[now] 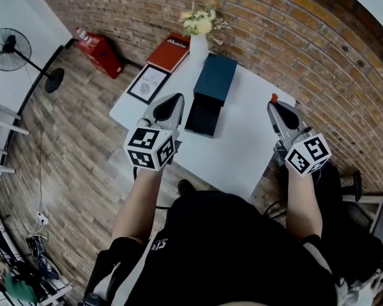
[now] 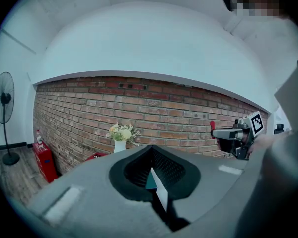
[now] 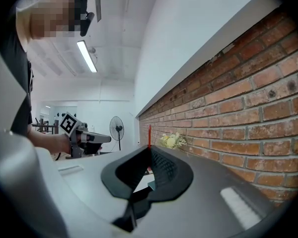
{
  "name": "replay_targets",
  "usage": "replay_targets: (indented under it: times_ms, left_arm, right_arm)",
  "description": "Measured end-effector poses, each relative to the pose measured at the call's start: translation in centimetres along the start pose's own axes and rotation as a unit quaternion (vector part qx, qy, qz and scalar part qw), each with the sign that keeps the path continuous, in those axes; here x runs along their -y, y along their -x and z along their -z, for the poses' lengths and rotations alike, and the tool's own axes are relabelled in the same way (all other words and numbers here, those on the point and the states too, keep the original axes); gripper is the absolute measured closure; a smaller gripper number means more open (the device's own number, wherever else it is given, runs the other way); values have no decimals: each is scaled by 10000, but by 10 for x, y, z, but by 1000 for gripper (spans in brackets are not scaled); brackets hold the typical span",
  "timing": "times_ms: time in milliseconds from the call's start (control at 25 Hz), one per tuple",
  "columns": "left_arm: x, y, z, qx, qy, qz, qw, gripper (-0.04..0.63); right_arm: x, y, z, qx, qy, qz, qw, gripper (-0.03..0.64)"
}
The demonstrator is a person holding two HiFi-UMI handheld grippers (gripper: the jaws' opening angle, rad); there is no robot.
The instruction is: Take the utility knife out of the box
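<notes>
A dark teal box (image 1: 216,80) lies on the white table (image 1: 242,139), its darker drawer (image 1: 203,116) slid out toward me. My left gripper (image 1: 171,102) hovers just left of the drawer, jaws together with nothing between them. My right gripper (image 1: 276,106) is held level over the table's right edge, apart from the box. It is shut on a thin red thing (image 1: 274,97), apparently the utility knife, which stands up from the jaw tips (image 3: 149,135). In the left gripper view the same red piece (image 2: 212,128) juts from the right gripper (image 2: 228,134).
A white vase of flowers (image 1: 200,27) stands at the table's far end. A red book (image 1: 169,51), a framed picture (image 1: 148,83) and a red canister (image 1: 101,51) lie on the floor by the brick wall (image 1: 293,37). A fan (image 1: 13,50) stands far left.
</notes>
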State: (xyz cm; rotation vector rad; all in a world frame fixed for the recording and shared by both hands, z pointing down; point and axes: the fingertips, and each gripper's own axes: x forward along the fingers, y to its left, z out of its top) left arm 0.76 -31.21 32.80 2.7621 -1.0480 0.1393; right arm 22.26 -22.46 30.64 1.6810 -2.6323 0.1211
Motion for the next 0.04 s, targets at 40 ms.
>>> replay_targets:
  times_ms: [40]
  left_arm:
    - [0,-1,0,-4,-3,6,10000,589]
  right_arm:
    - [-1,-1,-1,9,4,-6,10000,607]
